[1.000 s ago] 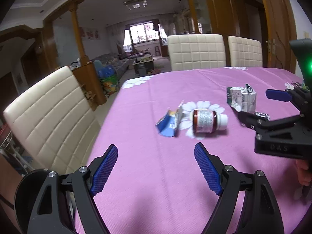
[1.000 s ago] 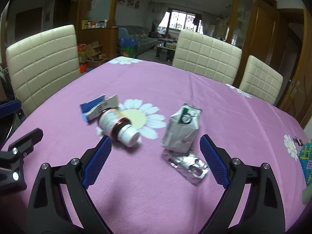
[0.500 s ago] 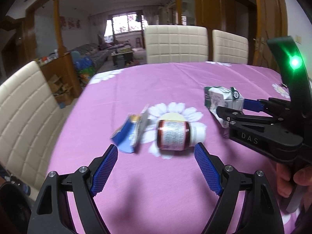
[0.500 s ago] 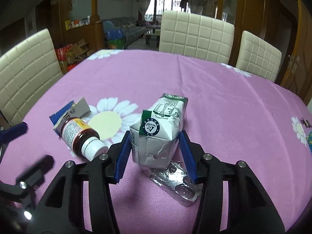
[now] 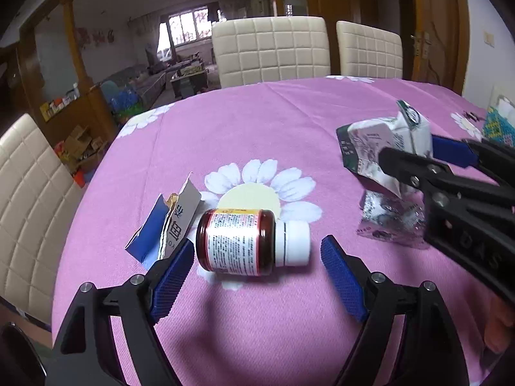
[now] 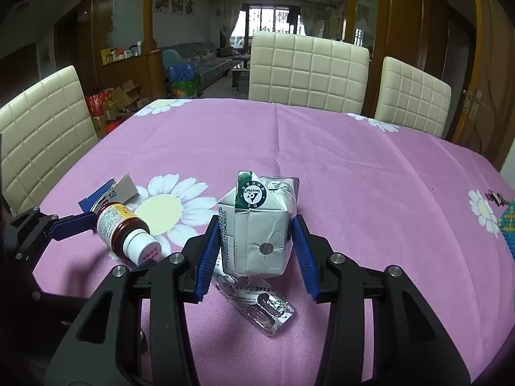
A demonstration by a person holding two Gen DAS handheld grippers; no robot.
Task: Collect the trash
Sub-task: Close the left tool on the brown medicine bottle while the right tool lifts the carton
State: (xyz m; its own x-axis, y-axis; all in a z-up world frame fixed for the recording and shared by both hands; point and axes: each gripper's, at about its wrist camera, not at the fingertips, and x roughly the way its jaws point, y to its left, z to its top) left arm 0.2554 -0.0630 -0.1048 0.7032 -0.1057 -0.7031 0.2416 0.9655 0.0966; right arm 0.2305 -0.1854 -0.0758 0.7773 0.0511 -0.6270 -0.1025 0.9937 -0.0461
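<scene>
My right gripper is clamped on the crumpled white milk carton at the centre of the right wrist frame, with a silver blister pack on the purple tablecloth just below it. My left gripper has its jaws spread wide either side of the brown pill bottle, which lies on its side at lower centre, a torn blue box just to its left

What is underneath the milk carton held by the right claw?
A crinkled foil pill pack lies on the purple tablecloth below the milk carton, which the right claw grips. The pack's near end sticks out; its far end is hidden by the carton.
</scene>
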